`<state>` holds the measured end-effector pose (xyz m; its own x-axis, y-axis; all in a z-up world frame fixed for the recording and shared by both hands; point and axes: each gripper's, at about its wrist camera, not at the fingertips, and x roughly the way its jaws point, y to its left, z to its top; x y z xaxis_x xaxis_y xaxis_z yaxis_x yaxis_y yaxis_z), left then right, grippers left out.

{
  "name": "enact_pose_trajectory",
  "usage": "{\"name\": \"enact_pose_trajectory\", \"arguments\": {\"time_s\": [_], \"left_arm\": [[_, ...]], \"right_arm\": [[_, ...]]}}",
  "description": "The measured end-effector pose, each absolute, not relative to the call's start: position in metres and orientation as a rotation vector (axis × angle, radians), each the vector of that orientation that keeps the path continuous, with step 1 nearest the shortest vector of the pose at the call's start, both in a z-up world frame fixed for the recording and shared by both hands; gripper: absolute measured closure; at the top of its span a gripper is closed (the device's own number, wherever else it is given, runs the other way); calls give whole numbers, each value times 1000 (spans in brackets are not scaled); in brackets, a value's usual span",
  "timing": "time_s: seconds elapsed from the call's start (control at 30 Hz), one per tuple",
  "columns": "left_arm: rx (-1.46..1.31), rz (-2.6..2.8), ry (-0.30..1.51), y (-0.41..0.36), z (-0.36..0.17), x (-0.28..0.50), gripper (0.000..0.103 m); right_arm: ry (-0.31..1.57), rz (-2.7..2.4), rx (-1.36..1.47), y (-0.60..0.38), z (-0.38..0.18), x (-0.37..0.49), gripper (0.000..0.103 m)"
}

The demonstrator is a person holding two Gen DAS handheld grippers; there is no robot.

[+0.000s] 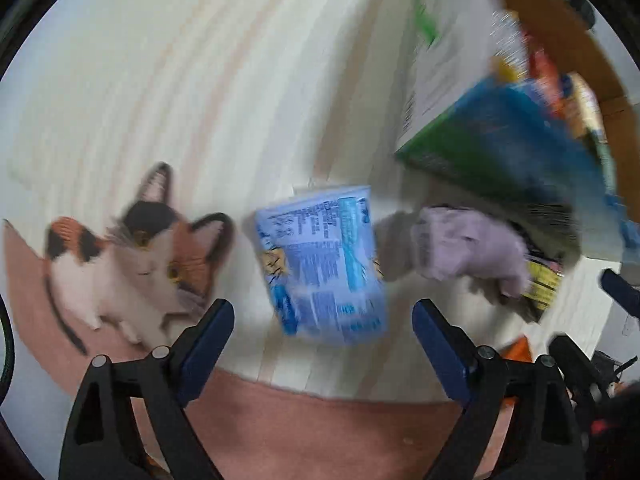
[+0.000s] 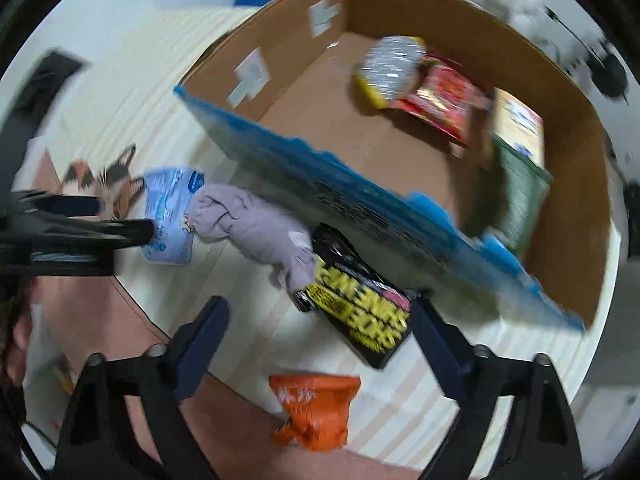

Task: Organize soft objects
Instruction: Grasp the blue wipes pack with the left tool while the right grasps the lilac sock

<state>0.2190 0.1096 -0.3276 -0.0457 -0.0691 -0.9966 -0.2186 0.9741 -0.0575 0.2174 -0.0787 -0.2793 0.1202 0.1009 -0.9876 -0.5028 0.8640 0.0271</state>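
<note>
Both sets of fingers stand spread wide with nothing between them, so neither gripper is carrying anything at this moment. Left gripper [image 1: 323, 320] points at a blue packet [image 1: 322, 264] lying on the pale slatted surface [image 1: 200, 80]; by its alignment, that packet appears to be the next pick. Just left of it sits a calico cat plush [image 1: 132, 264], partly on a pinkish mat [image 1: 300, 424]. Just right of the packet lies a lilac cloth [image 1: 468, 244], bunched, touching or nearly touching the packet.

Right gripper [image 2: 320, 320] hovers over a black-and-yellow pack [image 2: 356, 312], which sits partly beneath a blue-edged flap [image 2: 360, 184] of the cardboard box [image 2: 572, 184]. An orange pouch [image 2: 316, 412] lies nearer the camera, at the mat's edge. The left gripper shows at the left edge of this view, beside the blue packet.

Inside the box several items already rest against the far wall: a silver-and-yellow bag [image 2: 390, 68], a red packet [image 2: 444, 100] and a green pack [image 2: 520, 196]. The box is evidently the collection point, with five items outside it. Motion blur prevents reading labels or confirming exact contact.
</note>
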Motion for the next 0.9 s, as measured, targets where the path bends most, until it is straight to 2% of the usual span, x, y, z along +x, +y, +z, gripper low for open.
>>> {"name": "enact_pose_trajectory", "arguments": {"time_s": [0.07, 0.13, 0.27, 0.43, 0.5, 0.6, 0.63, 0.7, 0.73, 0.9], "left_arm": [[-216, 124, 1640, 108, -346, 222, 15], [-224, 127, 1647, 110, -355, 218, 42], [-265, 146, 1617, 123, -357, 194, 45], [-312, 192, 1609, 138, -358, 158, 45], [-323, 210, 1604, 142, -358, 147, 45], [-333, 217, 1595, 143, -358, 140, 45], [-331, 217, 1595, 144, -358, 141, 45], [-320, 218, 1591, 142, -358, 137, 45], [-317, 217, 1590, 144, -358, 137, 45], [-314, 216, 1593, 147, -357, 132, 42]], "right_arm": [[1383, 476, -402, -69, -284, 221, 14], [1369, 507, -474, -55, -288, 224, 15], [1333, 578, -643, -22, -304, 224, 25], [1253, 636, -885, 16, -331, 218, 27], [1234, 650, -969, 25, -340, 213, 37], [1237, 620, -1037, 31, -356, 212, 42], [1257, 605, -1026, 30, -360, 215, 43], [1316, 582, -957, 26, -364, 221, 54], [1360, 582, -896, 22, -363, 226, 56], [1740, 631, -275, -16, -362, 249, 56]]}}
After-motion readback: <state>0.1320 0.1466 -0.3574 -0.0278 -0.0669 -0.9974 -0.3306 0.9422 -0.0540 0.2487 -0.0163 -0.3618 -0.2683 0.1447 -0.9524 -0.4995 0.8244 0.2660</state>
